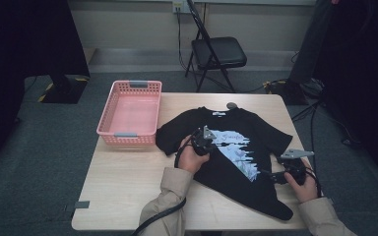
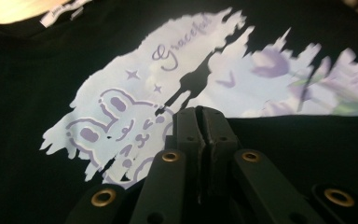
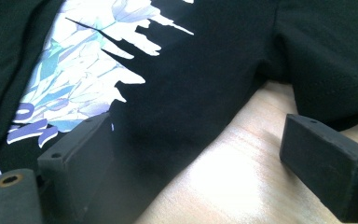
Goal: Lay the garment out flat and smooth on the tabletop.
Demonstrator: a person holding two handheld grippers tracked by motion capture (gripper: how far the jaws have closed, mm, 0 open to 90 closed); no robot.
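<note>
A black T-shirt [image 1: 236, 130] with a pale lilac and blue print lies spread on the wooden table [image 1: 123, 187], its lower part folded over diagonally. My left gripper [image 1: 203, 141] rests on the shirt's chest. In the left gripper view its jaws stand pressed together [image 2: 203, 116] at the edge of the folded black layer beside the print [image 2: 135, 107], pinching the cloth. My right gripper [image 1: 275, 176] sits at the shirt's right lower edge. It is open [image 3: 196, 135]: one jaw lies over the shirt [image 3: 214, 70], the other over bare table [image 3: 223, 186].
A pink plastic basket [image 1: 103, 118] stands at the table's far left, beside the shirt's sleeve. A small grey object [image 1: 232, 104] lies just past the collar. A black folding chair [image 1: 219, 51] stands behind the table. Bare tabletop stretches along the near left.
</note>
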